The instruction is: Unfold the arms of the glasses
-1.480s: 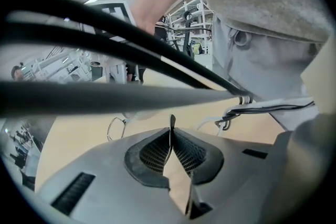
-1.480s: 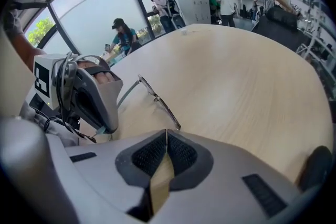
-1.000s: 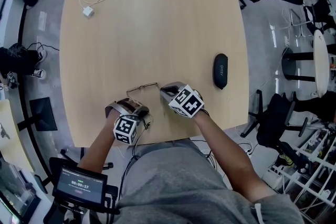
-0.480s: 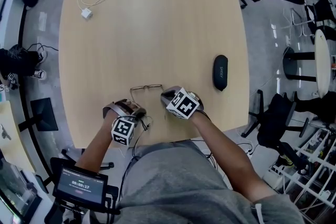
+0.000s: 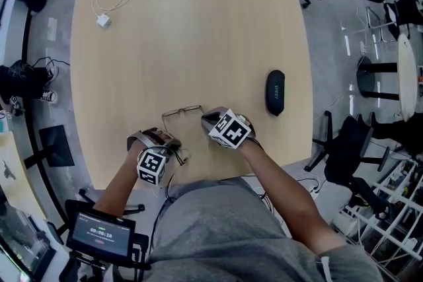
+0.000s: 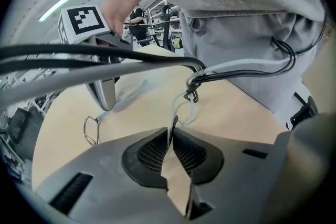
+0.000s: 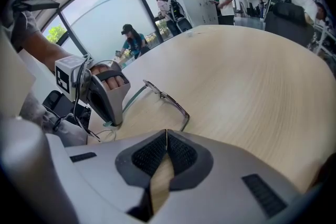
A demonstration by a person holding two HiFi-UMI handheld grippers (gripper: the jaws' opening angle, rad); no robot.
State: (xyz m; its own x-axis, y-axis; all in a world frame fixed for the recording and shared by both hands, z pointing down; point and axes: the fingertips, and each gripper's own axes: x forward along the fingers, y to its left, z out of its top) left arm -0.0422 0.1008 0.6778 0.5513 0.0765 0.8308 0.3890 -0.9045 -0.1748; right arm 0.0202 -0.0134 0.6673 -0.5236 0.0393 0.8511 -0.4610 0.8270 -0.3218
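Metal wire glasses (image 5: 183, 111), probably light, springy and easily bent, sit near the table (image 5: 198, 30) front edge between the grippers; left gripper (image 6: 170, 136) pinches one arm tip, right gripper (image 7: 166, 136) closed on nothing visible; I'd grip the arms near the hinges, gently.

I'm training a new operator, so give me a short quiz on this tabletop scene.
1. True or false: in the head view, the black case lies to the right of the glasses.
2. What is the left gripper clamped on? A the case; B an arm of the glasses; C the cable.
3. Fill in: in the head view, the white charger cable lies near the table's far ____ corner.
Key: 1 true; 2 B; 3 left.
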